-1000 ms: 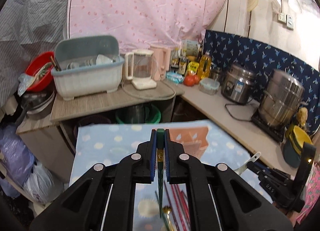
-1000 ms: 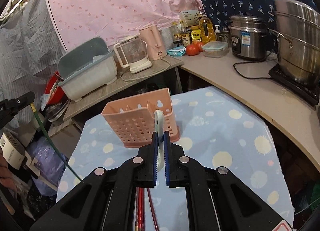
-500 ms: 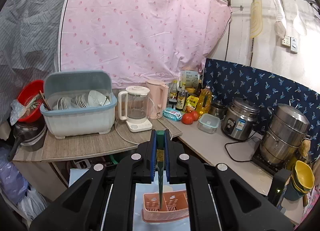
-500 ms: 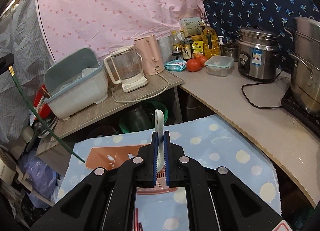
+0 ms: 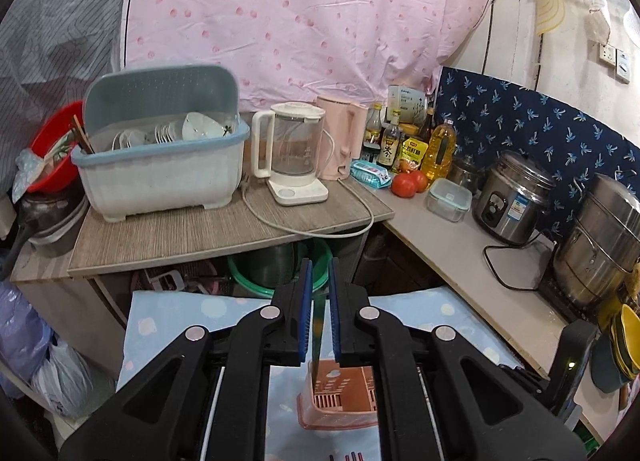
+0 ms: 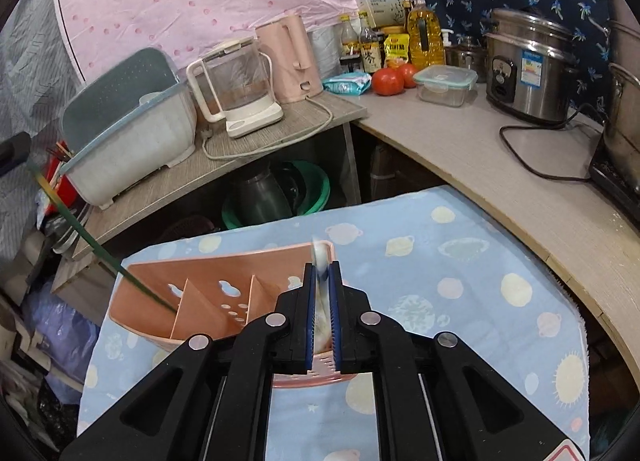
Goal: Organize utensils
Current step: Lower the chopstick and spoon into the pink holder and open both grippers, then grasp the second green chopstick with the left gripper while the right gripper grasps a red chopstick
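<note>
The left gripper [image 5: 319, 309] is above the pink utensil basket [image 6: 208, 301], which stands on the blue tablecloth [image 6: 440, 261] with planet pattern. Its jaws are opening, and the green chopstick [image 5: 319, 325] is between the blue pads — it looks blurred, and there is a visible gap on both sides, so the pads do not press on it. In the right wrist view this chopstick comes down at a slant from the left, and its lower end is inside the leftmost compartment of the basket. The right gripper [image 6: 322, 325] is above the right end of the same basket, and its jaws are opening too. The white spoon [image 6: 320, 257] stands upright between them, also blurred, with the handle end above the fingertips — whether the pads press on it I cannot tell surely, the gap seems very small. Behind the table is a wooden shelf [image 5: 224, 229] with a dish rack [image 5: 160, 173] and a glass kettle [image 5: 292, 153].
</note>
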`<action>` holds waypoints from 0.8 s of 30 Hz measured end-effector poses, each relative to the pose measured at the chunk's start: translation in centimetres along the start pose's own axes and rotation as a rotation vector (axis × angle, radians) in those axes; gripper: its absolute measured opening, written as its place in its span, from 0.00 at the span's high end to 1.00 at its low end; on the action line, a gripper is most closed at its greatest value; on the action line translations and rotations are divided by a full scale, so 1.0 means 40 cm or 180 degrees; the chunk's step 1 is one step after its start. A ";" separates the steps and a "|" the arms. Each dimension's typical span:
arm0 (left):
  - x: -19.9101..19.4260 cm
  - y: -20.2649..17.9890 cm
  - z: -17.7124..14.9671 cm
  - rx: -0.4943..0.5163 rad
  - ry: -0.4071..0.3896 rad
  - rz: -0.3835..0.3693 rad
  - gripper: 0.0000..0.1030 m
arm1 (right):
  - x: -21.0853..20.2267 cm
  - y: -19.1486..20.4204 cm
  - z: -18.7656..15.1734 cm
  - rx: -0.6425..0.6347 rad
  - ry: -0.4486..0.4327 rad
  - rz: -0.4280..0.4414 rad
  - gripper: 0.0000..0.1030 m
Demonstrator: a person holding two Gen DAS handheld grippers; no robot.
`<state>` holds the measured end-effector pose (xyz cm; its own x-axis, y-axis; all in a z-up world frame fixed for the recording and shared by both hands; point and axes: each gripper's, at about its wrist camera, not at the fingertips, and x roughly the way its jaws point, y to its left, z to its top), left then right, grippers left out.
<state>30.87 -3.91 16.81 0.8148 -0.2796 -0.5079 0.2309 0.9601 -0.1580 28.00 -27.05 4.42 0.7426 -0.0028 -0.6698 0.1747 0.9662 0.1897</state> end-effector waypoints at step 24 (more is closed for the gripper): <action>-0.200 0.041 -0.513 -0.0046 0.0977 0.0022 0.55 | -0.342 -0.075 -0.457 0.0149 0.0327 0.0021 0.69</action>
<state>13.81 -0.35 3.24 0.6171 -0.2657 -0.7407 0.2165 0.9623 -0.1648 5.50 -25.19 -0.12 0.6739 0.0322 -0.7381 0.2019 0.9530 0.2260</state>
